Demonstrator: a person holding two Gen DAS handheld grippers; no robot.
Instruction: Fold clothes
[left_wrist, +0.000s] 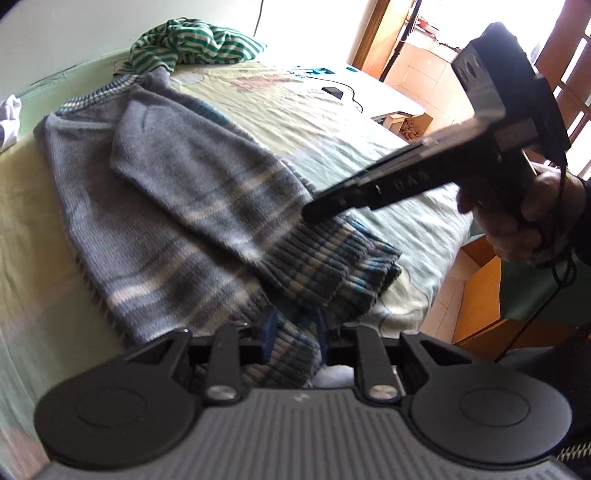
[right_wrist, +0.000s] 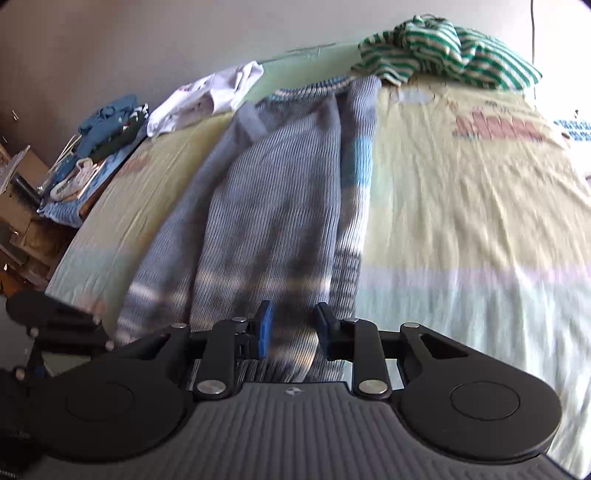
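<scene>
A grey-blue striped knit sweater (left_wrist: 166, 206) lies on the bed, its sleeves folded in over the body; it also shows in the right wrist view (right_wrist: 266, 192). My left gripper (left_wrist: 295, 332) sits at the sweater's ribbed hem (left_wrist: 291, 354), with the knit between its blue fingers; the jaws stand a little apart around it. My right gripper (right_wrist: 293, 328) hovers over the hem end with a gap between its fingers. The right gripper also shows in the left wrist view (left_wrist: 314, 212), pointing at the folded sleeve cuff (left_wrist: 332, 258).
A green-and-white striped garment (left_wrist: 192, 44) is bunched at the head of the bed; it also shows in the right wrist view (right_wrist: 443, 51). A white garment (right_wrist: 207, 96) lies at the bed's left edge. A cluttered side table (right_wrist: 74, 166) stands beside the bed. A yellow-green printed sheet (right_wrist: 461, 221) covers the bed.
</scene>
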